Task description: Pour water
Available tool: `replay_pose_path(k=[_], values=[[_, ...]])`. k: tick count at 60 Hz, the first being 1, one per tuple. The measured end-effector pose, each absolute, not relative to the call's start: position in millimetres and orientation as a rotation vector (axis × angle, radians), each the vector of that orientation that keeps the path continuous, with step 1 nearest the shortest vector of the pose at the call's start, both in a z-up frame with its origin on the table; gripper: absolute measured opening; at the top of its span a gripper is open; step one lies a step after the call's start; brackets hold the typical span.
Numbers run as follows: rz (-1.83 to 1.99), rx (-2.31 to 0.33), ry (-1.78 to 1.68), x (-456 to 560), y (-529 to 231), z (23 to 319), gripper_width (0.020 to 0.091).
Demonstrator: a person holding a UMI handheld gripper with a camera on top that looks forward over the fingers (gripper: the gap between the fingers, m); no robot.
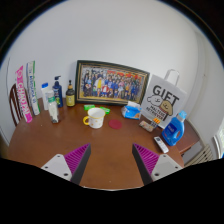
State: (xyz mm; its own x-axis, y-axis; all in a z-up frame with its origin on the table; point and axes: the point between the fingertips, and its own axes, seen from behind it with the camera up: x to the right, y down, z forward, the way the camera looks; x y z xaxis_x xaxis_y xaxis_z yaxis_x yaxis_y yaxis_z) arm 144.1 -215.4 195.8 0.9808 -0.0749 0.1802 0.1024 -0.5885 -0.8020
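My gripper [112, 162] hangs open over the brown wooden table [110, 145], with only bare wood between its two fingers and their magenta pads [73, 158]. Well beyond the fingers, near the back wall, stands a cream mug [95, 118] with a green thing at its rim. To its right lie a small red lid-like thing [115, 124] and a blue cup [132, 110]. At the left rear stand several bottles, among them a white one [45, 98], a dark blue one [57, 94] and a small one with a yellow-green cap [70, 97].
A framed group photo [110, 83] leans on the white wall. A white "GIFT" bag [160, 100] stands right of it, with a blue detergent jug [175, 129] and a remote-like thing [161, 144] in front. Pink packaging [22, 92] sits far left.
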Motion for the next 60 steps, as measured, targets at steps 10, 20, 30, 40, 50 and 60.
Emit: replay_pose_path(k=[10, 20, 30, 40, 50, 60], values=[[-0.163, -2.164, -0.047, 45, -190, 169, 0.0855], [0.002, -2.096, -0.088, -61, -136, 158, 0.0857], [0.104, -2.016, -0.166, -137, -58, 144, 0.0856], [0.139, -1.970, -0.195, -167, 23, 112, 0.0852], [0.165, -1.962, -0.220, -176, 71, 81, 0.0791], [0.174, -1.935, -0.264, -182, 90, 65, 0.0537]])
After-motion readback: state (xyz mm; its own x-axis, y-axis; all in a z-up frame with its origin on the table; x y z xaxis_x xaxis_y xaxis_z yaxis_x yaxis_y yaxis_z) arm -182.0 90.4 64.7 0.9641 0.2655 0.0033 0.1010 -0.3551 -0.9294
